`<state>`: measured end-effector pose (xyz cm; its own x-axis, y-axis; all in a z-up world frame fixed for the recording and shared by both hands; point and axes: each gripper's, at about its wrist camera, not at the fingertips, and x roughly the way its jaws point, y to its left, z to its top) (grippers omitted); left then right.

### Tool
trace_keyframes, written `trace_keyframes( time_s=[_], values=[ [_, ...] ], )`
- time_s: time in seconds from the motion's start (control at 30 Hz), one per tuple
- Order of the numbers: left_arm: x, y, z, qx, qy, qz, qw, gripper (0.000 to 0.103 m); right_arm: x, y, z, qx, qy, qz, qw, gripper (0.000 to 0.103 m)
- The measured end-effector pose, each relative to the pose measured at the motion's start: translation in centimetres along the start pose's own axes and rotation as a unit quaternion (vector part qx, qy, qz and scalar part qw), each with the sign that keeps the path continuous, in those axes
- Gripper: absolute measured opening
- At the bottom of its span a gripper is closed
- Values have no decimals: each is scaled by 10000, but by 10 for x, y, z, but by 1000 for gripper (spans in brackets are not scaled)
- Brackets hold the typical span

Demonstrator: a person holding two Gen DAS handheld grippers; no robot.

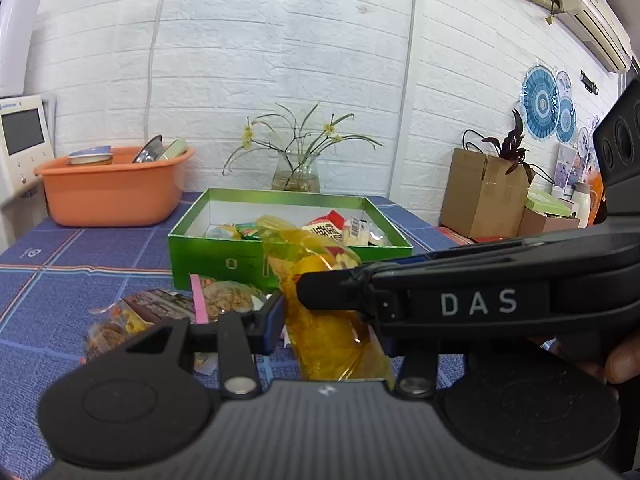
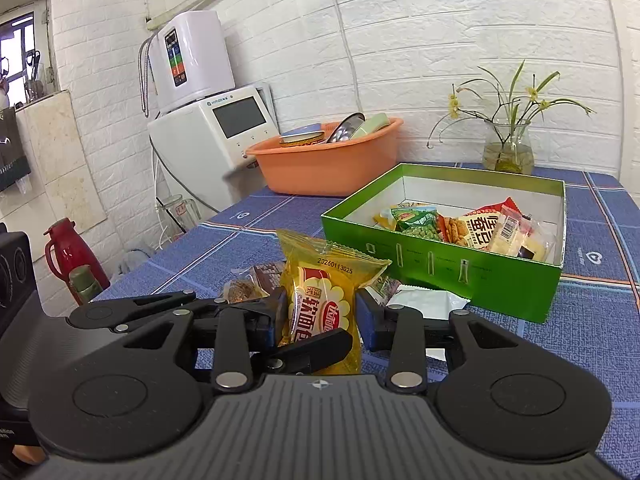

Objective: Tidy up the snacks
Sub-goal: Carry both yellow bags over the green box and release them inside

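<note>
A yellow bread packet (image 2: 320, 300) stands upright between the pads of both grippers. My right gripper (image 2: 322, 312) is closed on its sides. My left gripper (image 1: 328, 320) also has the packet (image 1: 332, 332) between its fingers; its right finger is hidden behind the other gripper's black arm (image 1: 460, 292). The left gripper's fingers (image 2: 312, 350) cross in front of the packet in the right wrist view. The green box (image 2: 440, 276) behind holds several snack packets (image 2: 472, 228). More packets (image 1: 160, 312) lie on the blue cloth left of the grippers.
An orange basin (image 1: 112, 192) with dishes sits at the back left of the table (image 1: 60, 280). A glass vase of flowers (image 1: 296, 176) stands behind the box. A white appliance (image 2: 212, 136) stands off the table's left, cardboard boxes (image 1: 480, 196) to the right.
</note>
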<state>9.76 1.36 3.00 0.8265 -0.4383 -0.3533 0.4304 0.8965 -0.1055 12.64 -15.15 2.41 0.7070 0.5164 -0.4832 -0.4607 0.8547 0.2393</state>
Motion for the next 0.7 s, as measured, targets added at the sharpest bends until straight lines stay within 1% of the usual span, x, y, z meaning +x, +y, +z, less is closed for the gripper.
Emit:
trace_keyframes(
  time_s=[0.2,0.27,0.33,0.43,0.5,0.57,0.63,0.7],
  values=[
    [2,0,2,48,-14,17,10000,50,0,-1,0,-5,-57,6,10000,66],
    [9,-1,9,142,-11,44,9999,50,2,-5,3,-4,-177,-15,9998,66],
    [21,-2,21,243,-28,105,9996,50,5,-13,8,72,-396,3,9992,66],
    [46,-5,43,280,-93,98,9995,50,10,-39,21,435,-781,43,9960,66],
    [70,-5,60,68,-91,17,9999,53,13,-61,32,826,-990,44,9916,63],
    [95,-8,73,-5,-131,-31,9999,54,17,-86,43,1306,-1111,2,9852,63],
    [125,-12,85,4,2,-93,10000,52,28,-106,55,1477,-1084,-216,9828,63],
    [156,-16,94,144,121,-147,9997,53,41,-122,61,1519,-1051,-495,9815,63]
  ],
)
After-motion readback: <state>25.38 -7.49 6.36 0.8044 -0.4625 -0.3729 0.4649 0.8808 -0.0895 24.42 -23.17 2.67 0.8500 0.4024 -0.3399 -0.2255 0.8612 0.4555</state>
